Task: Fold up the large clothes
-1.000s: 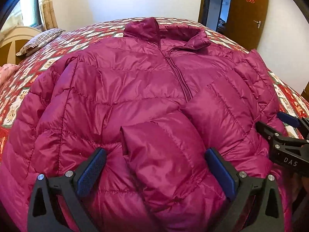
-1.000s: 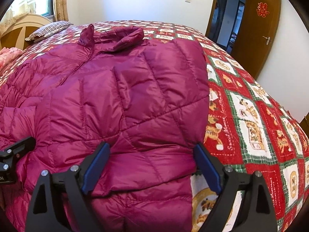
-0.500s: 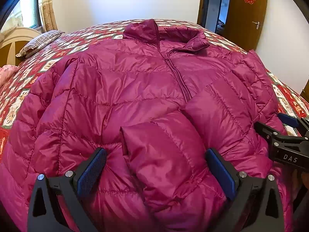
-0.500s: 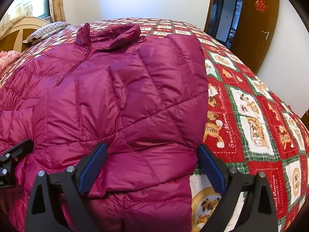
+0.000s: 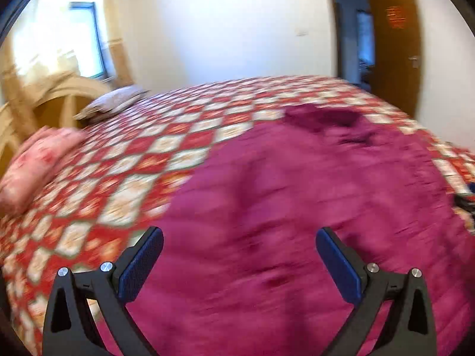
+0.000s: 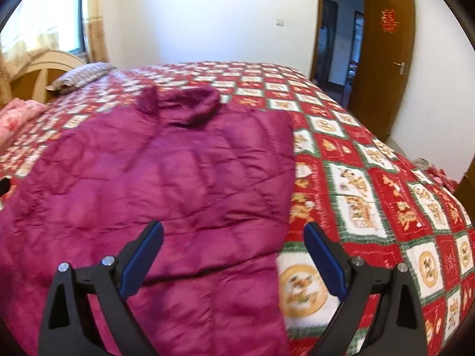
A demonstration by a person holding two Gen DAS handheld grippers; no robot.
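Both tools, left (image 5: 239,259) and right (image 6: 233,252), gape wide, gripping nothing. They hover over the jacket (image 6: 166,184), spread flat on the bed (image 6: 371,178), likely for folding.

Open left claw (image 5: 239,262) over blurred jacket (image 5: 297,207)

A magenta quilted jacket (image 6: 166,184) on a red, white and green checked bedspread (image 6: 371,184); beside the bedspread's far left corner, a striped pillow (image 6: 80,75) and pink floral pillow (image 5: 35,166); brown door (image 6: 383,59).
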